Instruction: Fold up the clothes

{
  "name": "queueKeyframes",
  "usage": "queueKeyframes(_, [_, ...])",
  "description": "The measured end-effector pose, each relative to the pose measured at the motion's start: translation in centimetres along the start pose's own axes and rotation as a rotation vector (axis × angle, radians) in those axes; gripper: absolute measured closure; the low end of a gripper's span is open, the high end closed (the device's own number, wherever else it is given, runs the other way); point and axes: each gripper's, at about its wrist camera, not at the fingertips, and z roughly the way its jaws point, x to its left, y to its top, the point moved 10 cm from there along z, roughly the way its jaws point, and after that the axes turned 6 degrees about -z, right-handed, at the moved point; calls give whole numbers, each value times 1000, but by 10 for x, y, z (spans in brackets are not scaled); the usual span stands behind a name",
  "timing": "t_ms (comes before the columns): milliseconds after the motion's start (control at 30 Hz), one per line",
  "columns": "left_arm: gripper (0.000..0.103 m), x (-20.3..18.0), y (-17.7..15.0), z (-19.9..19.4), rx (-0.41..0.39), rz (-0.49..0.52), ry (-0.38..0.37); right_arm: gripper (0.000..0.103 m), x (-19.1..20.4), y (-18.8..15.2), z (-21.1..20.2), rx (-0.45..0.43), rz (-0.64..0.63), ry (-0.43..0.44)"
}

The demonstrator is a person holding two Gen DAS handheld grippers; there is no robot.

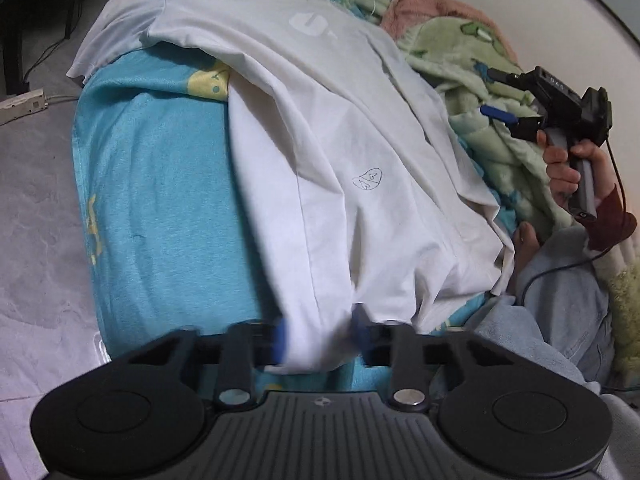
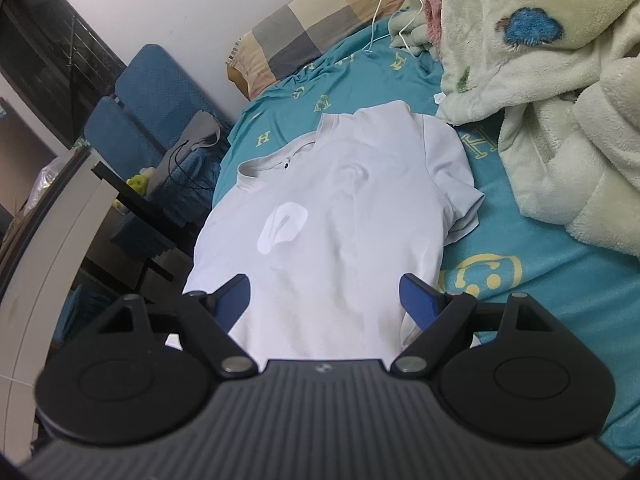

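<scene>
A white T-shirt [image 1: 320,140] lies front up on the teal bed sheet [image 1: 160,200], collar at the far end. My left gripper [image 1: 320,336] has its blue pads on either side of the shirt's bottom hem, with the cloth bunched between them. The right gripper [image 1: 504,96] shows at the right edge in a hand, open, above the green blanket. In the right wrist view the shirt [image 2: 340,220] lies flat with a white logo, and my right gripper [image 2: 326,300] hovers open over its lower part, holding nothing.
A fluffy green and pink blanket [image 2: 540,80] is heaped along the shirt's side. A checked pillow [image 2: 312,20] lies at the bed head. A blue chair [image 2: 152,112] and dark desk stand beside the bed. The person's jeans-clad leg [image 1: 560,308] rests by the hem. A power strip [image 1: 24,104] lies on the floor.
</scene>
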Motion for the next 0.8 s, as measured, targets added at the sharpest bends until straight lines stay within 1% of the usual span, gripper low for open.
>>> queueKeyframes(33, [91, -2, 3, -4, 10, -1, 0, 20, 0, 0, 0, -1, -1, -2])
queueKeyframes(133, [93, -14, 16, -24, 23, -31, -38, 20, -2, 0, -2, -2, 1, -6])
queueKeyframes(200, [95, -25, 28, -40, 17, -96, -101, 20, -4, 1, -4, -6, 6, -9])
queueKeyframes(233, [95, -31, 32, -46, 13, -147, -147, 20, -5, 1, -5, -7, 9, -12])
queueKeyframes(267, [95, -36, 33, -51, 20, -177, -165, 20, -6, 2, -6, -9, 11, -14])
queueKeyframes(300, [95, -37, 31, -53, 41, -171, -135, 20, -7, 2, -6, -9, 15, -17])
queueKeyframes(333, [95, -36, 27, -53, 59, -165, -87, 20, -8, 2, -7, -10, 18, -18])
queueKeyframes(433, [94, -19, 4, -31, 153, -224, 86, 20, -10, 4, -7, -13, 26, -15])
queueKeyframes(500, [94, -6, -13, -17, 220, -237, 196, 20, -11, 5, -9, -18, 28, -13])
queueKeyframes(533, [94, -1, -15, -17, 221, -248, 221, 20, -11, 6, -10, -20, 25, -16])
queueKeyframes(600, [91, 5, -11, -27, 170, -269, 232, 20, -11, 7, -11, -26, 12, -27])
queueKeyframes(667, [81, 4, -5, -39, 129, -263, 244, 20, -11, 7, -13, -29, 1, -35])
queueKeyframes(700, [79, -2, 0, -45, 105, -244, 257, 20, -11, 9, -14, -31, -6, -37])
queueKeyframes(767, [57, -19, 16, -53, 40, -199, 298, 20, -9, 10, -16, -41, -27, -46])
queueKeyframes(800, [53, -28, 24, -58, 8, -177, 318, 20, -7, 11, -17, -45, -40, -48])
